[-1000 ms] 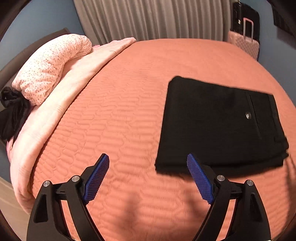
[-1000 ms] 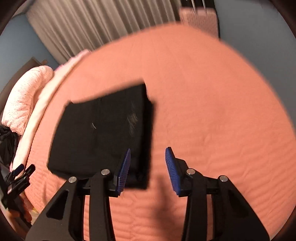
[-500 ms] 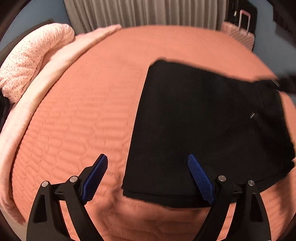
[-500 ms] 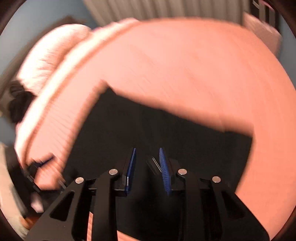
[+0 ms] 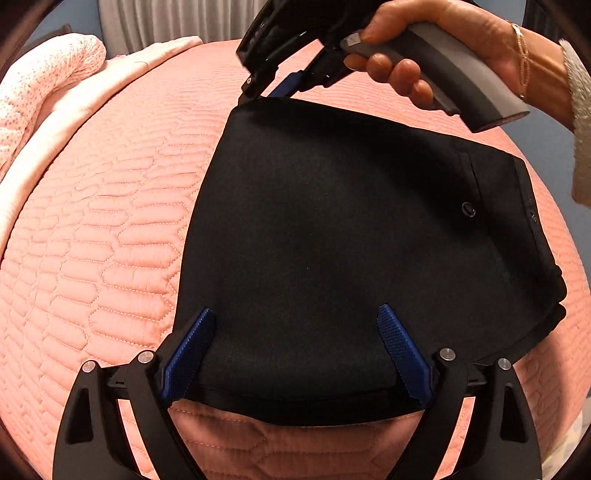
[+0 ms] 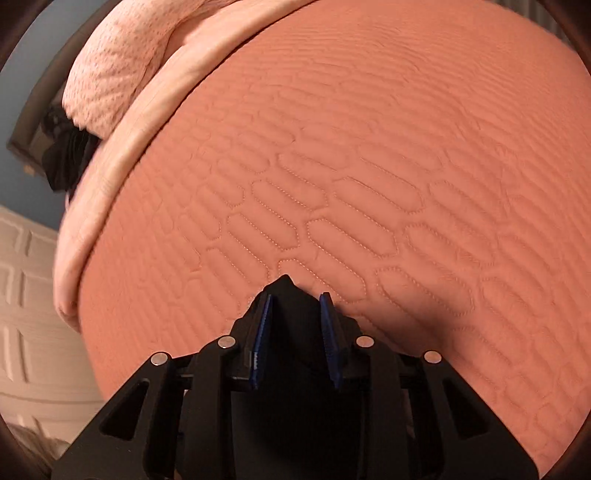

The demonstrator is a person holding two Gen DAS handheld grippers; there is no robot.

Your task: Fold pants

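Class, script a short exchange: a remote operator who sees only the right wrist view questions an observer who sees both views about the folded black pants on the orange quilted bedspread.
Operator: On the right gripper, the jaws are closing with black cloth between them. Which part is it?
Observer: The far corner of the folded black pants, on the side away from the pocket button.
Operator: Where is the left gripper?
Observer: The left gripper is open, spread over the pants' near edge on the orange quilted bedspread.

A salmon quilted bedspread (image 5: 110,229) is covering the bed, pale pleated curtains (image 5: 166,18) hanging behind against a blue-grey wall (image 6: 33,55).
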